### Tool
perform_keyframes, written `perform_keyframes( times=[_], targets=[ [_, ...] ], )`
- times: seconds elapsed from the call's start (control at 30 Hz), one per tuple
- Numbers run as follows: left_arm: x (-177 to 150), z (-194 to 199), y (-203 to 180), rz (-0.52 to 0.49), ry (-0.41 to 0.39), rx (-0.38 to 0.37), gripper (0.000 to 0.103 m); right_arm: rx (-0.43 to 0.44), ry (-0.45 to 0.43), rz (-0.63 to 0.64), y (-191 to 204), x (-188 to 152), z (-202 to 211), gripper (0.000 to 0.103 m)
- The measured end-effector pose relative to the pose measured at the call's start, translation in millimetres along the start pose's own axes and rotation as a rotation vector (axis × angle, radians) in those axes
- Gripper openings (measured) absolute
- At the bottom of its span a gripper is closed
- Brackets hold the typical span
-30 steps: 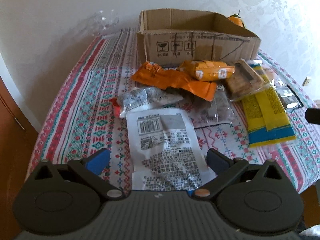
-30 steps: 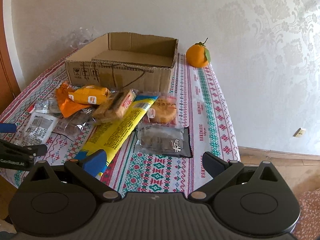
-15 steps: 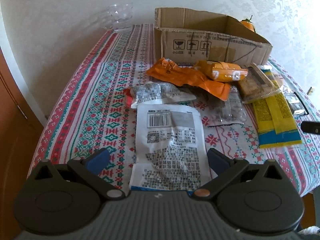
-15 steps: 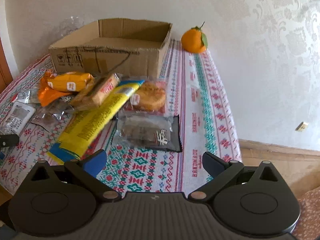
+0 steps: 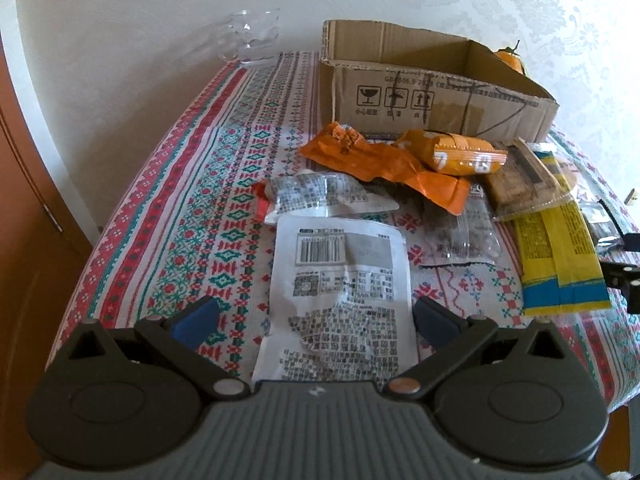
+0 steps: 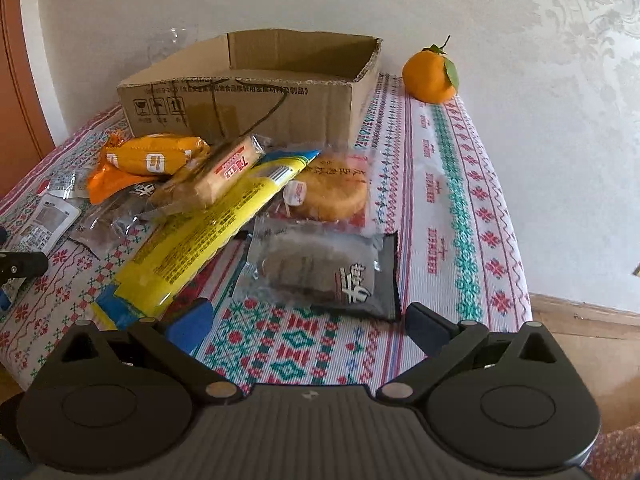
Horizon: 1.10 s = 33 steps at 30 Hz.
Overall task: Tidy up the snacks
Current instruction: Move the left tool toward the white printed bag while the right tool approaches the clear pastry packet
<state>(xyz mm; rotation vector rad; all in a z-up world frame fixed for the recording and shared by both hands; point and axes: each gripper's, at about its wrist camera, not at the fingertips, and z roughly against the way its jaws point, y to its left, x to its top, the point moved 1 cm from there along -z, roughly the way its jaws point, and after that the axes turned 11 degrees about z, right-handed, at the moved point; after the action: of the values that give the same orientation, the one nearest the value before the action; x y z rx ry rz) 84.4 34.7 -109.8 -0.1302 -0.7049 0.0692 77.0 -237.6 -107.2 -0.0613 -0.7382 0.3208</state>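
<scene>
Left gripper (image 5: 314,318) spread wide around a flat white foil pouch (image 5: 340,292) (barcode, small print unreadable). Right gripper (image 6: 308,324) likewise wide, empty, just short of a crinkly dark cake wrapper (image 6: 324,266). Glossy yellow-and-blue packet (image 6: 208,236), round golden pastry (image 6: 334,192), orange bags (image 6: 154,158): heaped before the corrugated cardboard box (image 6: 248,110), printed with handling symbols, on a woven patterned tablecloth (image 6: 452,208).
</scene>
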Motion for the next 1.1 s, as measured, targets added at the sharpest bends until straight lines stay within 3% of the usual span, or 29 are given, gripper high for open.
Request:
perform_keyframes(
  times=[0.43, 0.67, 0.77, 1.0, 1.1],
  targets=[
    [-1.2, 1.3, -9.9, -0.027, 0.021, -0.021, 0.1, 0.009, -0.052, 0.027, -5.2, 5.4, -11.9, 0.103],
    [-0.5, 7.1, -16.4, -0.057, 0.016, -0.051, 0.075, -0.001, -0.056, 0.017, -6.2, 10.8, -17.7, 0.103],
    [0.1, 7.3, -16.8, -0.059, 0.018, -0.053, 0.074, -0.004, -0.056, 0.011, -7.4, 12.3, -19.2, 0.103],
    [2.3, 7.8, -15.3, -0.063, 0.035, -0.059, 0.073, -0.03, -0.039, -0.002, -5.7, 15.4, -8.2, 0.083],
    [4.7, 7.9, -13.1, -0.066, 0.053, -0.072, 0.072, -0.036, -0.029, -0.007, -6.8, 14.7, -3.1, 0.081]
  ],
)
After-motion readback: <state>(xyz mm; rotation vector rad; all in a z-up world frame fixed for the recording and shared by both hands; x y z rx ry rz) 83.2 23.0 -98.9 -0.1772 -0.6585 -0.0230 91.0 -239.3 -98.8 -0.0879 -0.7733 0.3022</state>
